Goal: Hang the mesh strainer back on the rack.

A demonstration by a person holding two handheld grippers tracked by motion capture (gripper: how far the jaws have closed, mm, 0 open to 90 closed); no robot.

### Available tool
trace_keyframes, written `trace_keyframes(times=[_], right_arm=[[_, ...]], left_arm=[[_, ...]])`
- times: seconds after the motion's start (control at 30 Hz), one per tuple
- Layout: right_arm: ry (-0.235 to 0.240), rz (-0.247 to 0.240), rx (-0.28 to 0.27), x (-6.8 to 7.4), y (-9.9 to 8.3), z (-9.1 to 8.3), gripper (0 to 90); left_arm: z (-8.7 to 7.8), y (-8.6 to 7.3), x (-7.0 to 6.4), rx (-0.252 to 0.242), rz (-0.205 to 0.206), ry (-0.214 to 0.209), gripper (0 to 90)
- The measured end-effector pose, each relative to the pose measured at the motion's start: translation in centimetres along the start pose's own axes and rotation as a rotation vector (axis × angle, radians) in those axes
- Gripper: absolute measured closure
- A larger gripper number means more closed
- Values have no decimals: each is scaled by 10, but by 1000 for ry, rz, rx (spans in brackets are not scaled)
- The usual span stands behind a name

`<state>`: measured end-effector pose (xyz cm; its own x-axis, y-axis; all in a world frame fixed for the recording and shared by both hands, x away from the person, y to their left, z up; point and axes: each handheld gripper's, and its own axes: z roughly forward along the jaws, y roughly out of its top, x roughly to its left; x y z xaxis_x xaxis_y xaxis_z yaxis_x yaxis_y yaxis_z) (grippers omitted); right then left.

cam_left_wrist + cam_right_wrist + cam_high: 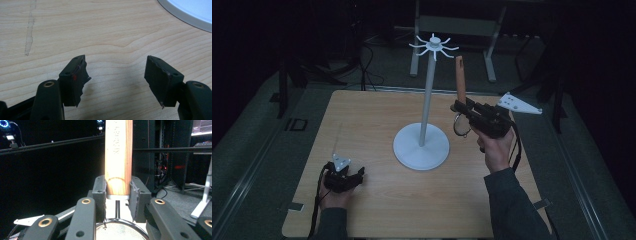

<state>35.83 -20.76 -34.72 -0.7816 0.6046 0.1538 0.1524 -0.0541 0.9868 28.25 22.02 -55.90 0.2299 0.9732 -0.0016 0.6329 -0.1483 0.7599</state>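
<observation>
Nearest to me, at the lower left of the bench point(382, 200), my left tongs point(357, 176) rest low over the wood in my left hand point(334, 197), jaws spread wide with nothing between them. From the left gripper view the left tongs show bare grain in the gap, and the white edge of the stand's base curves in at the upper right corner. Moving right, the white stand point(426, 100) rises upright from its round base at the middle of the bench, with a ring of short hooks at its top. Just right of the pole, my right tongs point(457, 106), lifted above the bench, are clamped on a small strainer point(118, 157): its wooden handle points straight up between the pads, and its wire mesh bowl hangs below the jaws. The handle tip stands near the hooks, apart from them.
</observation>
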Motion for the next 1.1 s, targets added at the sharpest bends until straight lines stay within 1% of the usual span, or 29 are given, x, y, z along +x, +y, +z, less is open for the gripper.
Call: trace_keyframes(times=[0.33,0.57,0.67,0.73,0.97,1.1], right_arm=[[25,6,-19,2,6,2,700],[32,14,-22,2,7,2,700],[46,19,-24,2,7,4,700],[61,35,-28,2,7,5,700],[84,52,-21,2,7,10,700],[90,53,-17,3,9,13,700]], left_arm=[[0,0,0,1,3,1,345],[0,0,0,1,2,0,344],[0,0,0,1,0,-1,344],[0,0,0,1,-1,-1,344],[0,0,0,1,-1,-1,344],[0,0,0,0,-1,-2,344]])
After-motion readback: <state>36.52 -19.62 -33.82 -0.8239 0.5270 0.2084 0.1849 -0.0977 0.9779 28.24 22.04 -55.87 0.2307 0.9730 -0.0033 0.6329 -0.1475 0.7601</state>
